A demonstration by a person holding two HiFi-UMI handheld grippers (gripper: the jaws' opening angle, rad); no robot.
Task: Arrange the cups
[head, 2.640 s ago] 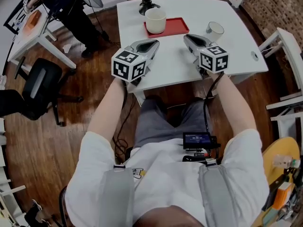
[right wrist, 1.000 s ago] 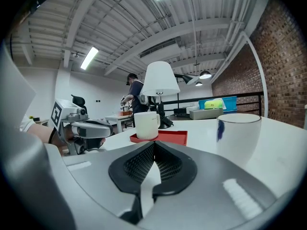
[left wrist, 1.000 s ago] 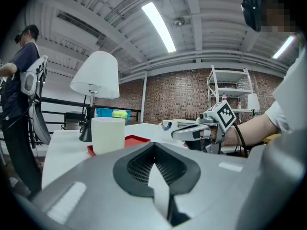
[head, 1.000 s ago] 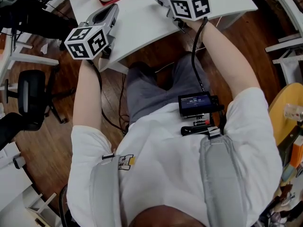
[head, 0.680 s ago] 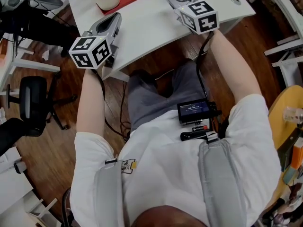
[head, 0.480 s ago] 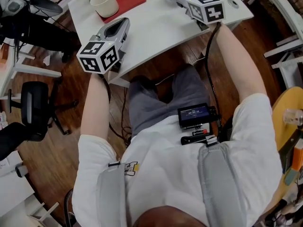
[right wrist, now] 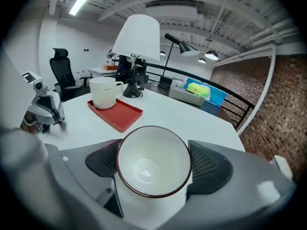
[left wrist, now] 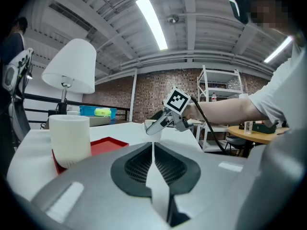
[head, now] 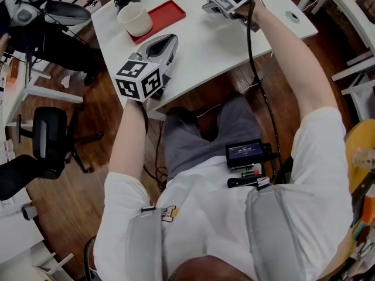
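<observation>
A chair is standing on the wood floor at the left, well apart from the table. At the table's far left corner a lamp is standing just behind a red tray. A white cup is sitting upright on the tray's left end. Nothing is standing between the tray and either tool.

The left gripper is hanging over the table's near edge, nearly level and pointing toward the tray. Its jaws are pressing together on nothing, and the forearm is reaching in from below the edge.

The right gripper is reaching far across the table on an outstretched arm, tilting steeply down. Its jaws have just been opening and are standing wide. A dark-rimmed cup is standing upright on the table between them, filling the gap. I cannot tell whether the pads are touching it.
</observation>
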